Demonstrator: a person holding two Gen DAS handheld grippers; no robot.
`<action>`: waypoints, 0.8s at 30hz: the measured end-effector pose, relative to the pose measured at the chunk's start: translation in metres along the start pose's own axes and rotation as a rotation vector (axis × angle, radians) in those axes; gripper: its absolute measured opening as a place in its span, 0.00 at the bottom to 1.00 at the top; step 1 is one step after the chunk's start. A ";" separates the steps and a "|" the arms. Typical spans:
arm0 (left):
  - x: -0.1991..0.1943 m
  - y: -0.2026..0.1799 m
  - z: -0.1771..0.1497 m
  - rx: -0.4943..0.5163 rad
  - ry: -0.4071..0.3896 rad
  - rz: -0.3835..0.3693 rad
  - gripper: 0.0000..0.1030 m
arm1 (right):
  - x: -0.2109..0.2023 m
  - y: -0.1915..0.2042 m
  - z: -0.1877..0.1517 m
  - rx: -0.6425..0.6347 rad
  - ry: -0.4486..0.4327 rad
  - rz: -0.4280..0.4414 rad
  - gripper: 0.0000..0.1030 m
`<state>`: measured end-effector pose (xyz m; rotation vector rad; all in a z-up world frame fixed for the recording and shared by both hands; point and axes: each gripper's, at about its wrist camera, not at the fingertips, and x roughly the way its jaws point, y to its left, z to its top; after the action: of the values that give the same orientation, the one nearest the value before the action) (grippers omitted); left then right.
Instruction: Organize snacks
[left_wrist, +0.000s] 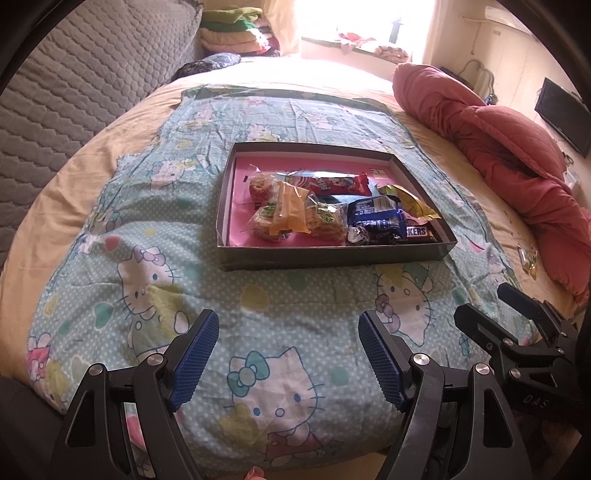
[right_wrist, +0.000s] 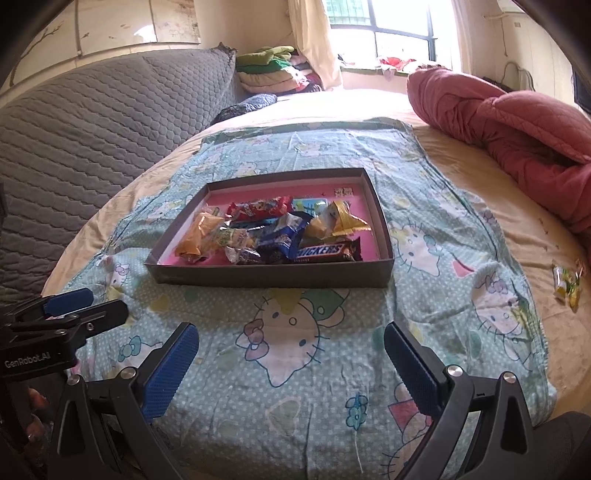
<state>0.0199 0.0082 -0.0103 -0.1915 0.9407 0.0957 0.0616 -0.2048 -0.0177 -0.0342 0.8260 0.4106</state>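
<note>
A shallow grey box with a pink floor (left_wrist: 448, 245) (right_wrist: 384, 225) lies on a cartoon-cat cloth on the bed. Several wrapped snacks are piled in it: a Snickers bar (left_wrist: 417, 232) (right_wrist: 325, 250), a blue packet (left_wrist: 376, 218) (right_wrist: 284, 236), a red packet (left_wrist: 332, 183) (right_wrist: 258, 207), an orange packet (right_wrist: 197, 236) and a yellow wrapper (right_wrist: 338, 219). One small yellow-green snack (right_wrist: 567, 282) (left_wrist: 528, 258) lies loose on the beige sheet to the right. My left gripper (left_wrist: 288, 332) and right gripper (right_wrist: 291, 343) both hover open in front of the box, holding nothing.
A rolled red quilt (left_wrist: 491, 136) (right_wrist: 517, 118) lies at the right. A grey quilted headboard (left_wrist: 74, 92) (right_wrist: 92, 110) runs along the left. Folded clothes (right_wrist: 273, 70) are stacked at the far end by the window. The cat-print cloth (left_wrist: 280, 291) spreads between grippers and box.
</note>
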 end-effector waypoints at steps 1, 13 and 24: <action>0.001 0.000 0.000 0.000 0.003 0.001 0.77 | 0.002 -0.001 0.000 0.005 0.004 -0.001 0.98; 0.002 0.002 0.000 -0.003 -0.004 0.006 0.77 | 0.008 -0.006 0.000 0.018 0.014 -0.013 0.98; 0.000 0.003 0.001 -0.013 -0.005 0.012 0.77 | 0.008 -0.006 0.000 0.012 0.015 -0.016 0.98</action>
<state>0.0202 0.0117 -0.0101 -0.1972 0.9362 0.1136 0.0686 -0.2073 -0.0247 -0.0324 0.8422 0.3902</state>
